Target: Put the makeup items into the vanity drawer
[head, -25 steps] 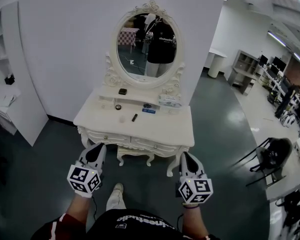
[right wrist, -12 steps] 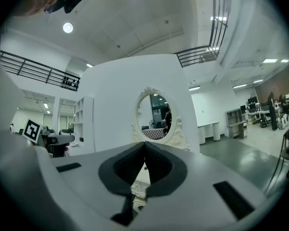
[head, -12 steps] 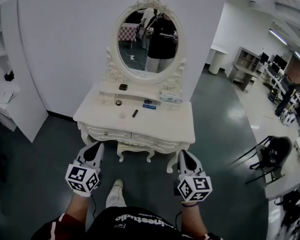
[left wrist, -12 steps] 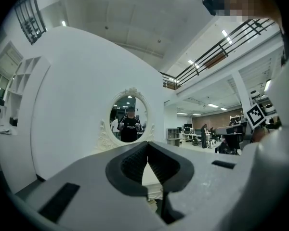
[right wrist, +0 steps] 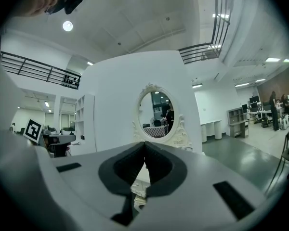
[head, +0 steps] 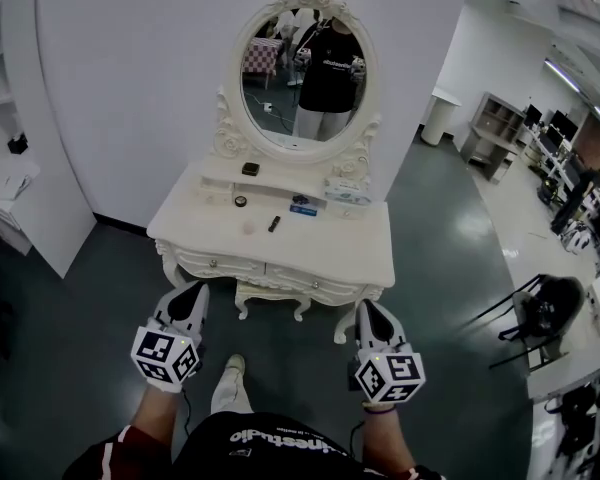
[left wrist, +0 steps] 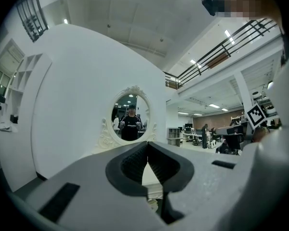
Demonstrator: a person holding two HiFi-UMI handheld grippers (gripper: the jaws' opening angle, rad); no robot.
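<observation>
A white vanity table (head: 350, 258) with an oval mirror (head: 308, 73) stands against the wall, some way ahead of me. Its two front drawers (head: 220, 264) (head: 315, 284) are closed. On top lie a black tube (head: 274, 224), a small round tin (head: 240, 201), a pale round item (head: 248, 228), a blue-and-white box (head: 302, 209) and a dark compact (head: 249, 169) on the raised shelf. My left gripper (head: 190, 293) (left wrist: 147, 146) and right gripper (head: 368, 311) (right wrist: 144, 146) are held level in front of the vanity and short of it. Both are shut, with nothing between the jaws.
A white stool (head: 270, 308) is tucked under the vanity. A patterned tissue box (head: 347, 190) sits at its back right. White shelving (head: 20, 168) stands at the left. A black chair (head: 545, 313) and desks fill the right side. Dark floor lies between me and the vanity.
The head view has swung slightly, so the vanity and mirror sit a little further right in the picture. Both grippers stay shut and in nearly the same spots.
</observation>
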